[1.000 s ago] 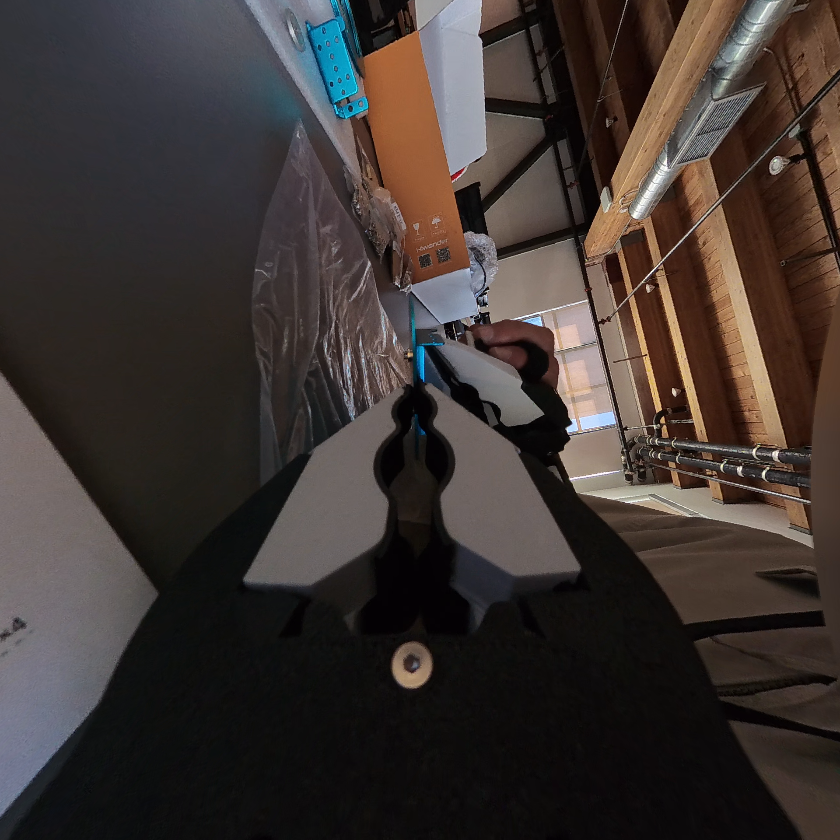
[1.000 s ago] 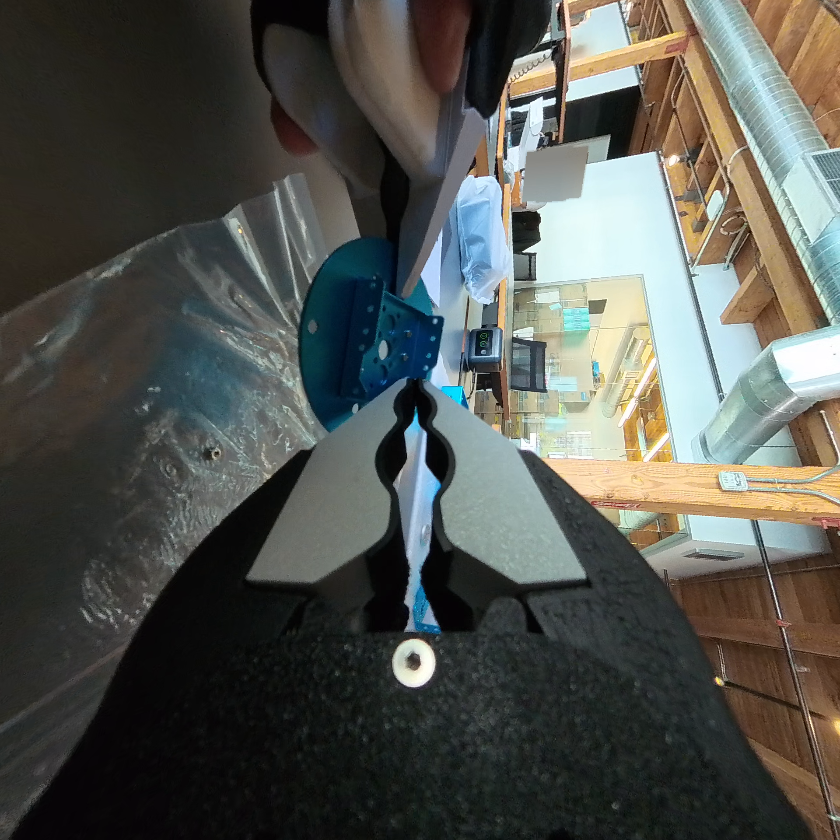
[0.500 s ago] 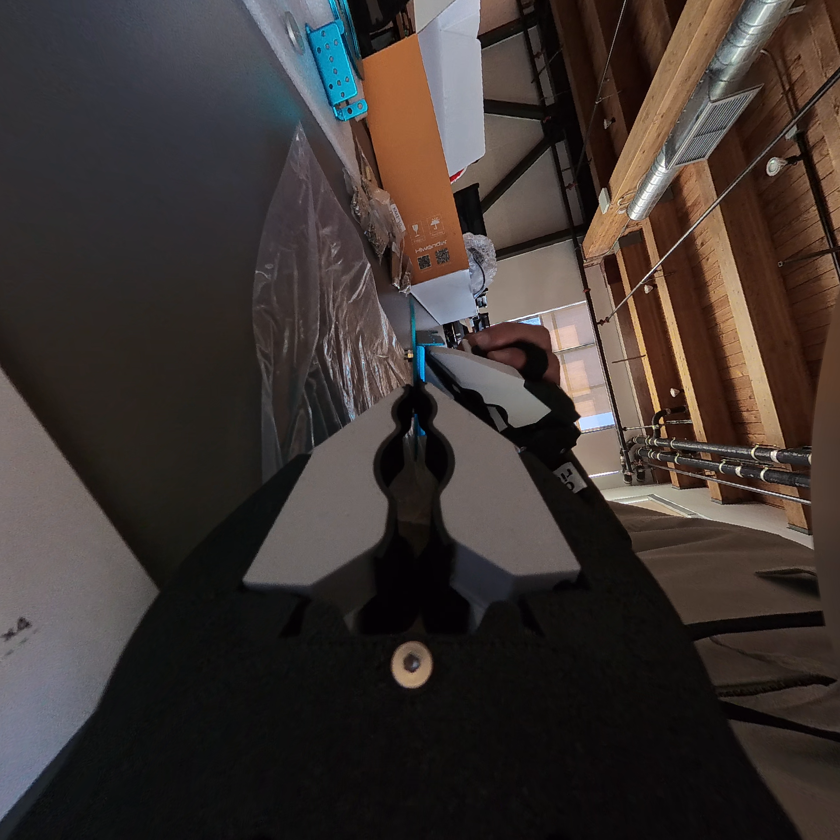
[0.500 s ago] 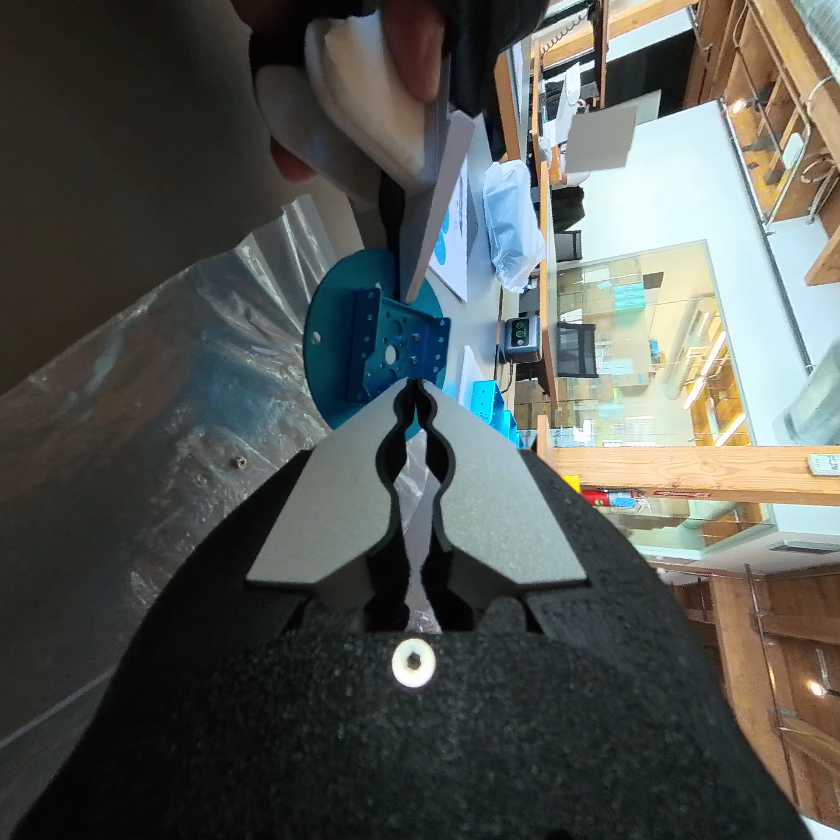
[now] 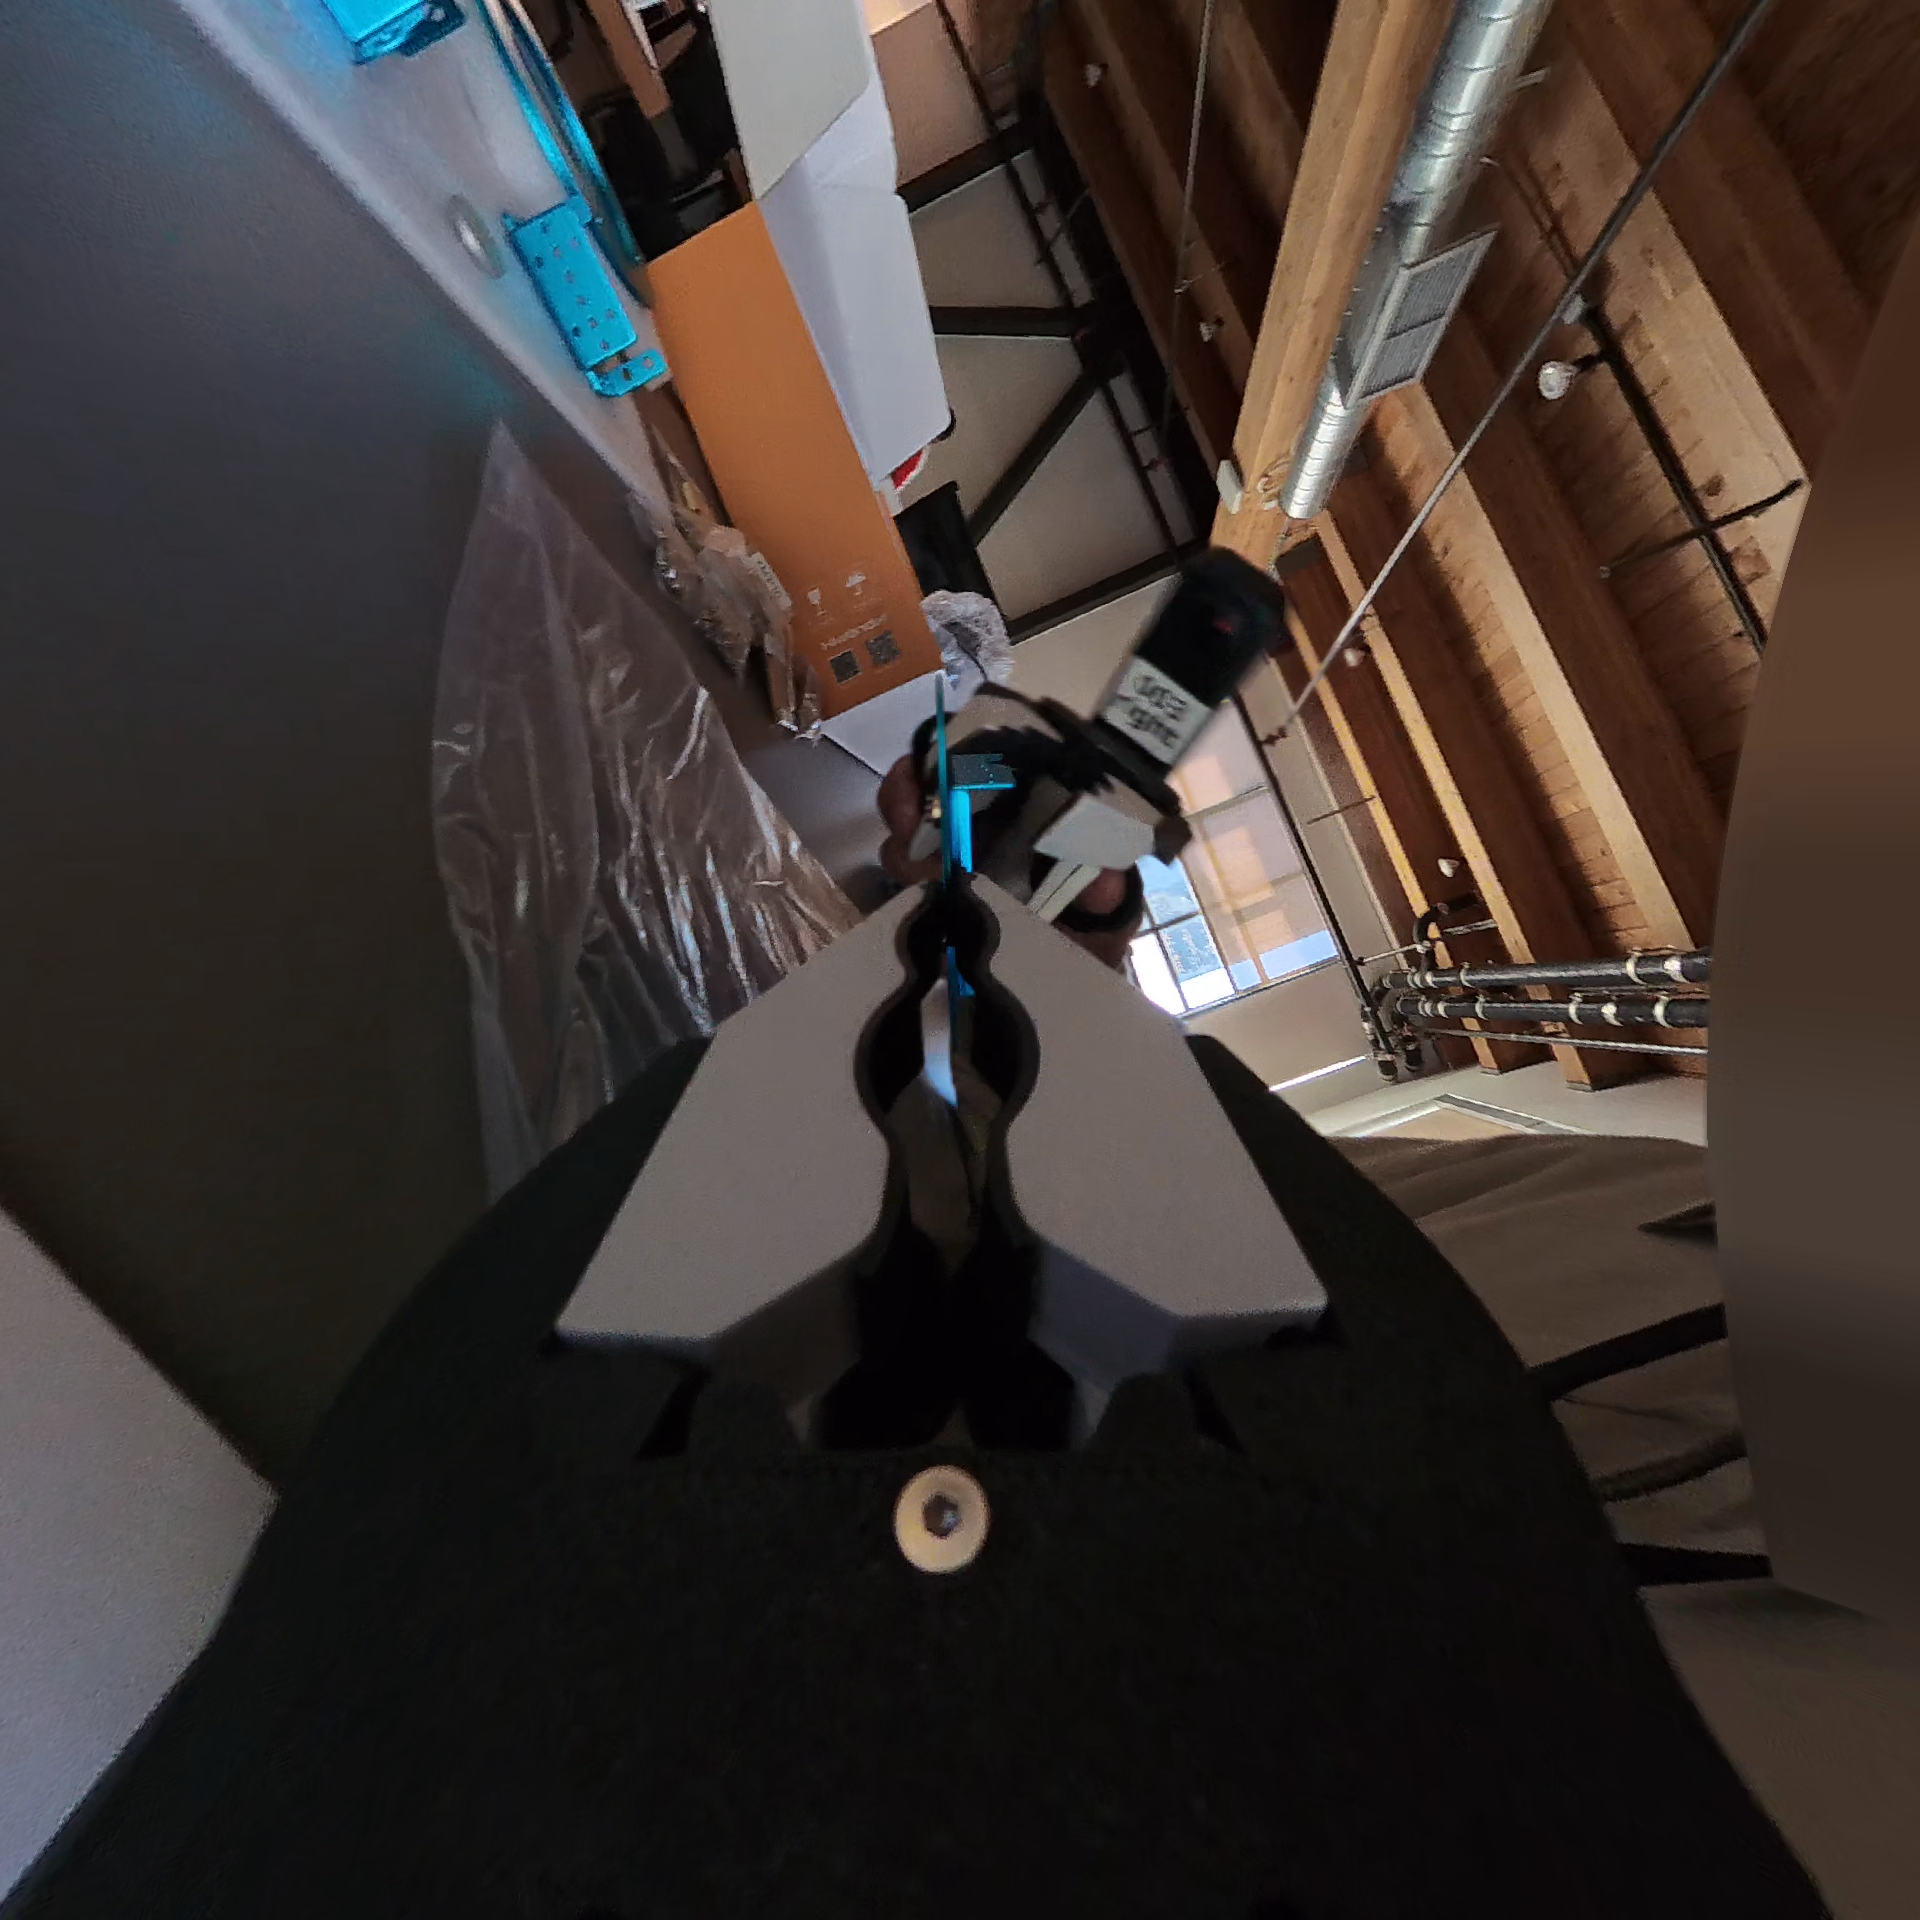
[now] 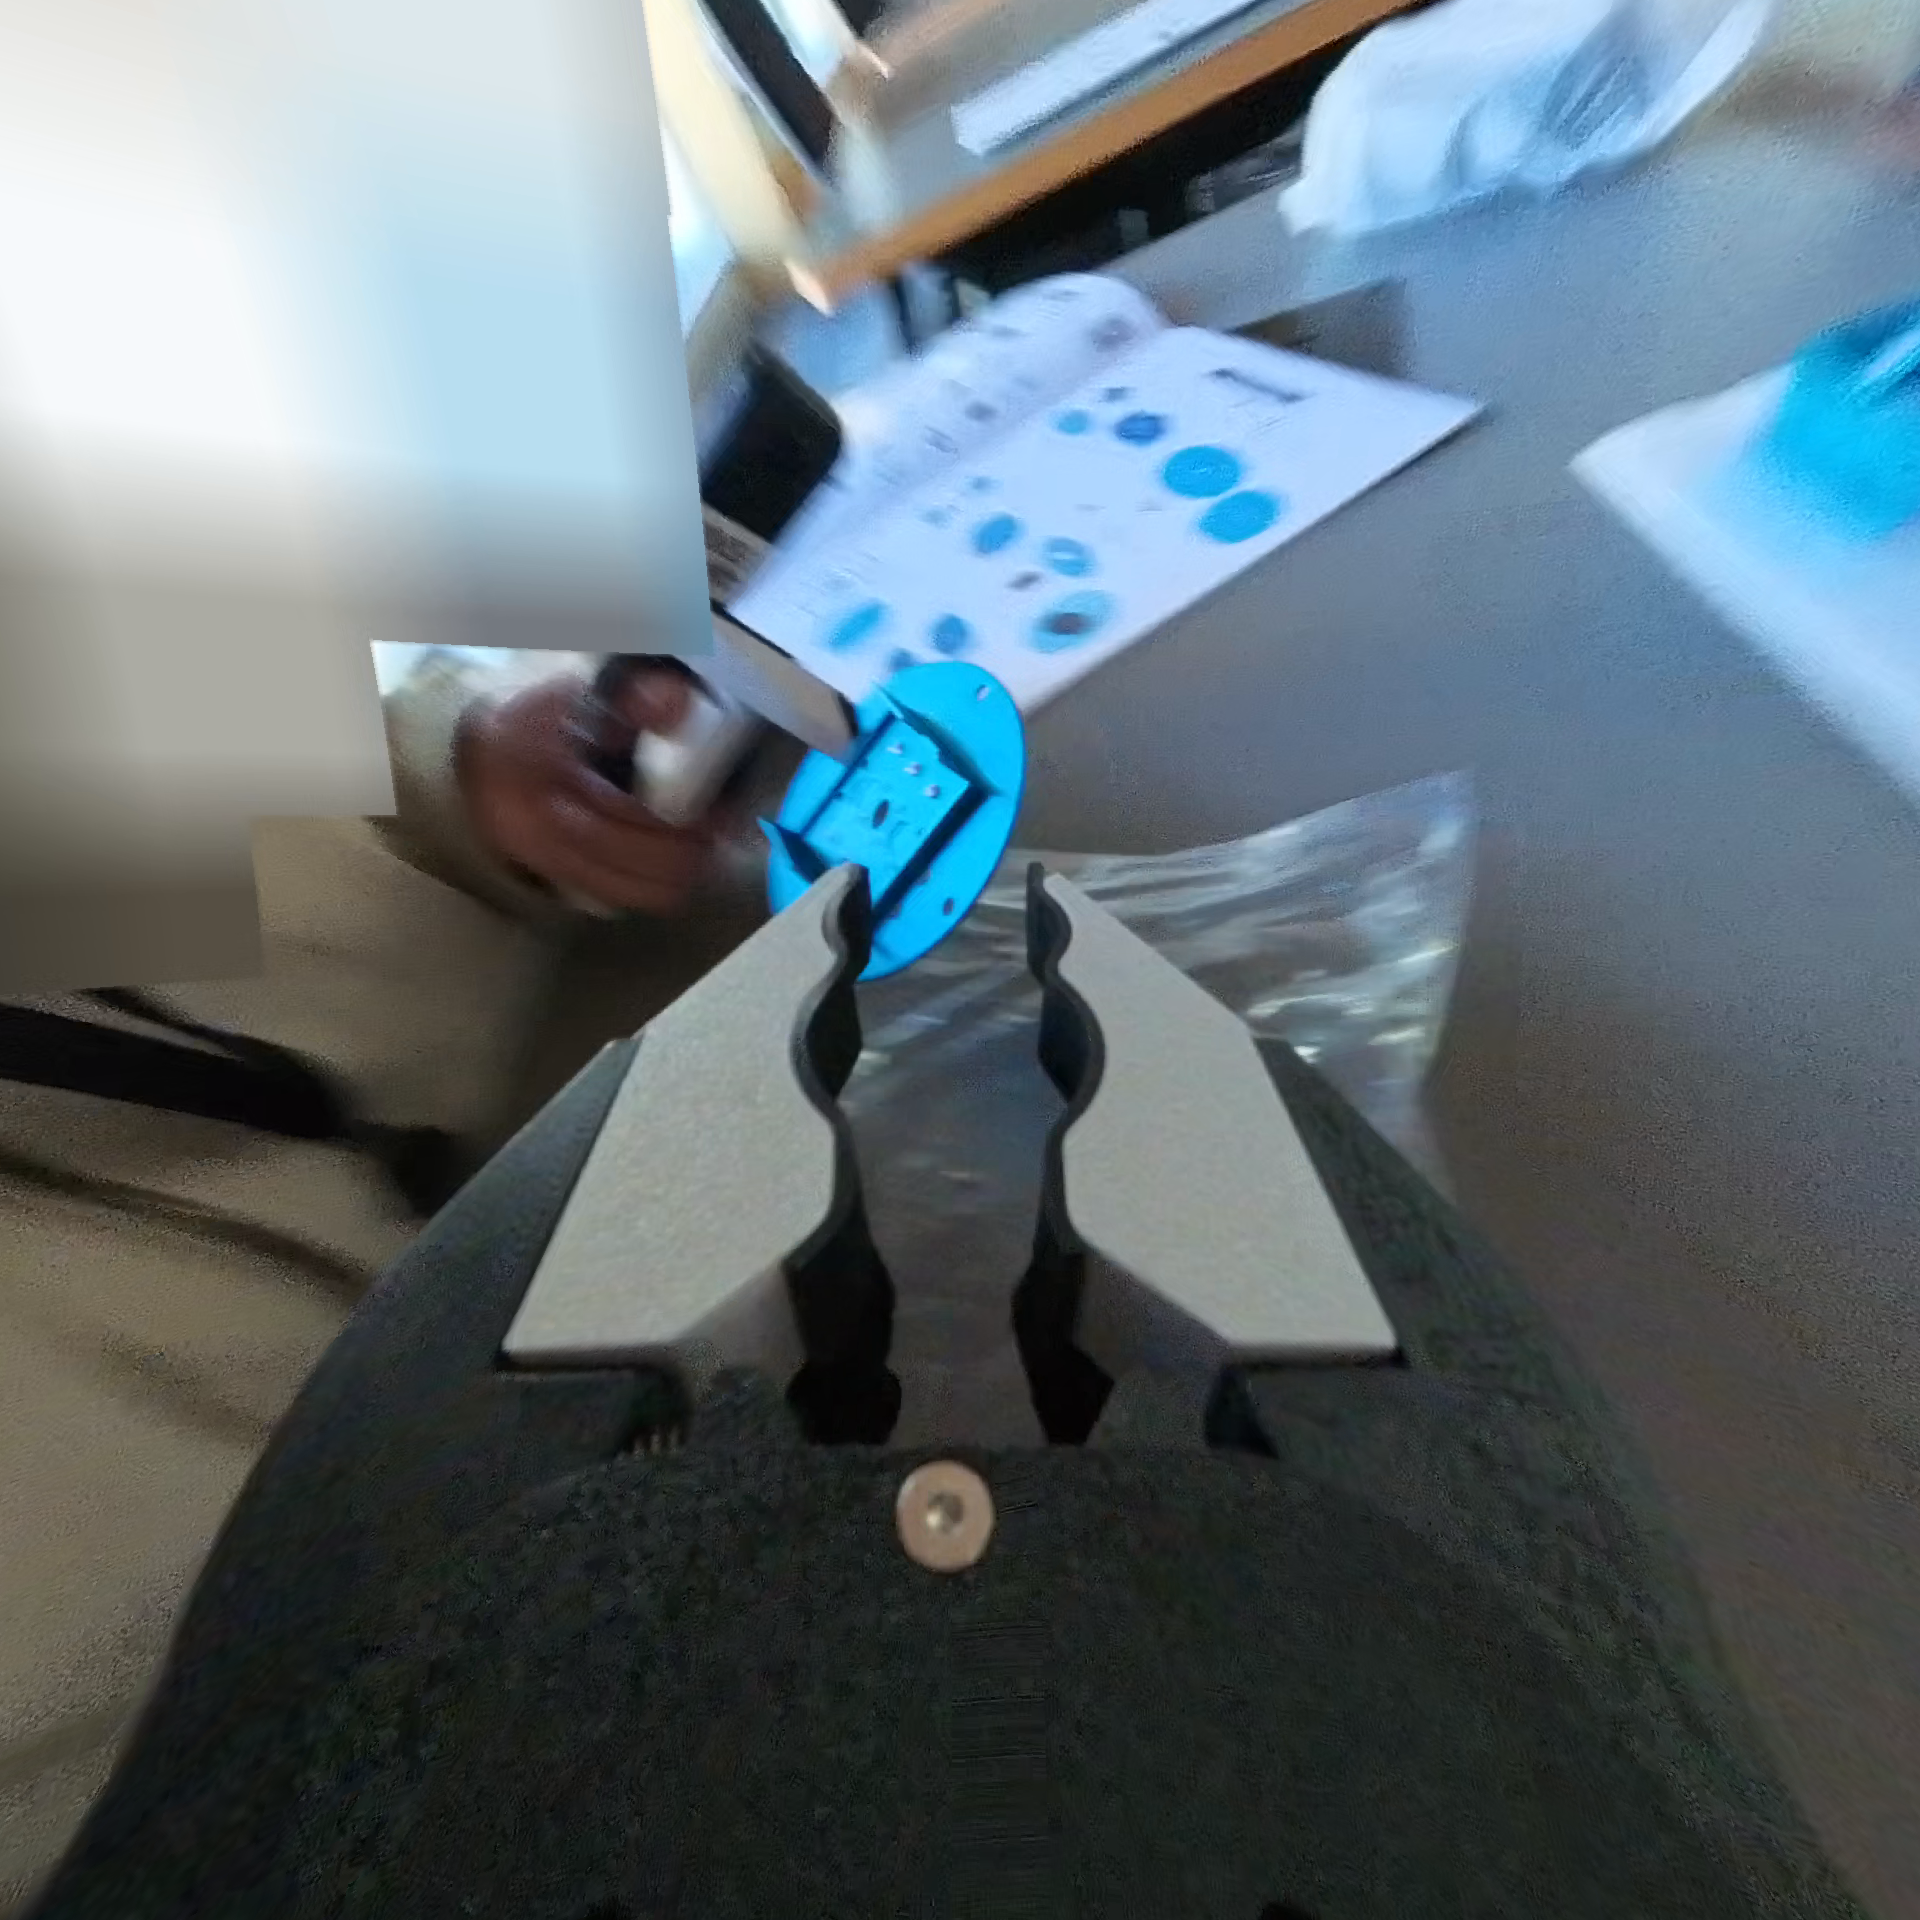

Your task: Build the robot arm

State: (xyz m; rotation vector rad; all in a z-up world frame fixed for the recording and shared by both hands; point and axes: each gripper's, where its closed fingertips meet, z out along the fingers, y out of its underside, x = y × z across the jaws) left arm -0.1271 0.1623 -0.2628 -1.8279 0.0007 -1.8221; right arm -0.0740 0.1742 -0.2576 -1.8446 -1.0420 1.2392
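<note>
My left gripper (image 5: 948, 899) is shut on the rim of a thin blue metal disc (image 5: 948, 821), seen edge-on, with a blue bracket (image 5: 982, 774) on its face. In the right wrist view the disc (image 6: 977, 748) and its perforated bracket (image 6: 883, 805) are held tilted above the table, and the left gripper's fingers (image 6: 779, 691) clamp its upper edge, with a hand (image 6: 561, 800) behind. My right gripper (image 6: 943, 883) is open and empty, with its tips just short of the disc's lower edge. It also shows in the left wrist view (image 5: 1091, 810), beyond the disc.
A clear plastic bag (image 6: 1299, 904) lies on the grey table under the disc. A printed sheet (image 6: 1091, 499) lies behind it, and a white box with blue parts (image 6: 1818, 447) at the right. An orange and white carton (image 5: 790, 436) and blue plates (image 5: 582, 301) stand farther off. Spacing between my two grippers at the tips: around 6 centimetres.
My right gripper has opened and drawn back from the bracket, and its view has swung round. My left gripper stays shut on the disc and has tilted with it.
</note>
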